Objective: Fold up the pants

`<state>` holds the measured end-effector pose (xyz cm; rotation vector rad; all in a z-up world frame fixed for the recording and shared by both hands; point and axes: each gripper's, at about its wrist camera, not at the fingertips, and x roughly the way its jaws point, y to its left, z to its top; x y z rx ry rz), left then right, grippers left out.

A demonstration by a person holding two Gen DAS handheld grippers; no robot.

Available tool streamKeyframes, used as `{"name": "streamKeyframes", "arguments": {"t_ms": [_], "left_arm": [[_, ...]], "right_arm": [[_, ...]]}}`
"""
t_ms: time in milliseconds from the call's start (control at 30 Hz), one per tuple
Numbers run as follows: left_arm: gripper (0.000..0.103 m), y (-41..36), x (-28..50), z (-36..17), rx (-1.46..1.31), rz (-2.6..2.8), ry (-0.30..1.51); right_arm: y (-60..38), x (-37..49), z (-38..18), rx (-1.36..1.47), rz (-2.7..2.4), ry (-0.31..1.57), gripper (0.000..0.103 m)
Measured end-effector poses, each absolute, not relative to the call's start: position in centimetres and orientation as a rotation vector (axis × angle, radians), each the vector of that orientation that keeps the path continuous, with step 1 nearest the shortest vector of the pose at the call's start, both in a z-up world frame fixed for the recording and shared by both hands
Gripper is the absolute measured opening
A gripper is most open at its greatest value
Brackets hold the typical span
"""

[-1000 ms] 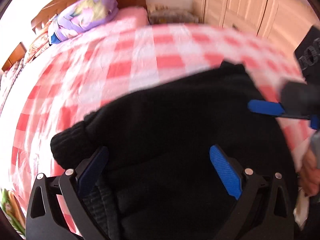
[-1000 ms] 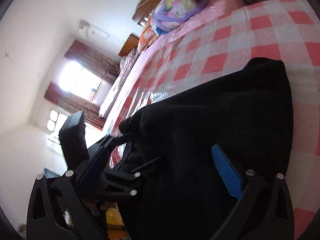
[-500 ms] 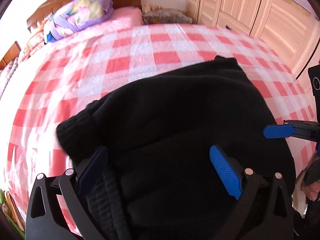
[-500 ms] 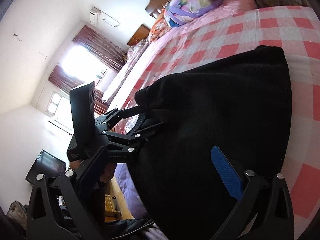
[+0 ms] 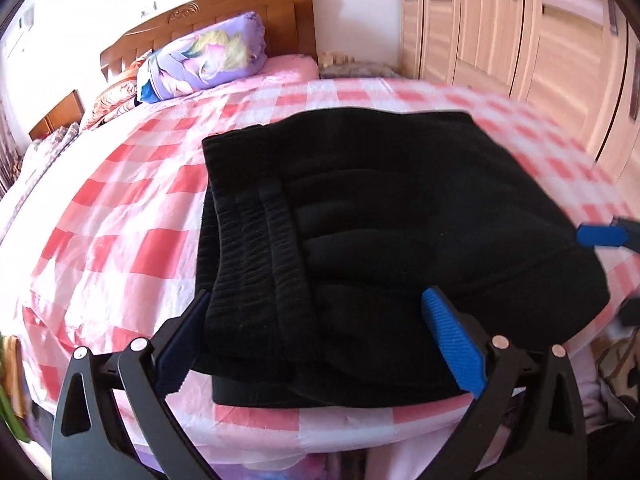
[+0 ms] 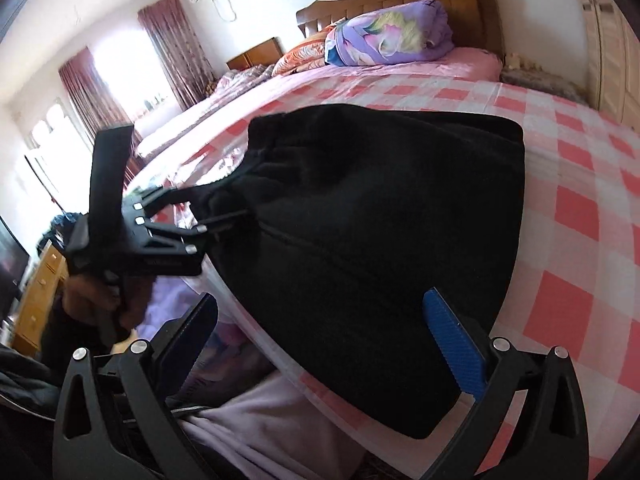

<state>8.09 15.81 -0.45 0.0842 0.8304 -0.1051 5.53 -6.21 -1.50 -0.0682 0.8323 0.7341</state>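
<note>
The black pants (image 5: pixel 400 232) lie folded into a thick rectangle on the red-and-white checked bed (image 5: pixel 120 216), near its front edge, ribbed waistband on the left. My left gripper (image 5: pixel 316 340) is open, its fingers straddling the near edge of the stack. In the right wrist view the pants (image 6: pixel 380 232) fill the middle, and my right gripper (image 6: pixel 324 344) is open around their near corner. The left gripper (image 6: pixel 224 208) shows there at the pants' left edge, its fingers above and below the fabric. A blue fingertip (image 5: pixel 600 235) of the right gripper shows at the far right.
A purple rolled quilt (image 5: pixel 204 60) and pillows lie by the wooden headboard (image 5: pixel 224 12). Light wooden wardrobes (image 5: pixel 540 40) stand along the right. A curtained window (image 6: pixel 132 76) and a dresser (image 6: pixel 36 292) are on the left. A lilac sheet (image 6: pixel 280 432) hangs over the bed's front.
The pants have been laid down flat into a neat folded stack. Both grippers have drawn back toward the bed's front edge, and the views have tilted level.
</note>
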Motion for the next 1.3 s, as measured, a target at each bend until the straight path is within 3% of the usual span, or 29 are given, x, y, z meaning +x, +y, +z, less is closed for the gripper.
{"name": "streamKeyframes", "arguments": {"t_ms": [233,667,967,1100,1300], "left_arm": [[0.102,15.8,7.2,-0.6,0.109,-0.092,0.818],[0.102,15.2,6.8,-0.9,0.111,-0.043,0.791],[0.102,14.5,5.5,-0.2,0.126,0.042,0.773],[0.102,14.9,2.1,1.3,0.082,0.088,0.654],[0.102,12.1,-1.3,0.6,0.251,0.316,0.592]], "right_arm": [[-5.8,4.8,-2.5,-0.051,0.684,0.811,0.099],[-2.8,1.2,-4.1,-0.314,0.540,0.768,0.099],[-4.5,-2.3,-2.4,-0.209,0.617,0.717,0.099],[-6.0,-2.2,-1.7,-0.152,0.522,0.678,0.099],[-6.3,-1.6,-1.8,-0.126,0.444,0.696,0.099]]}}
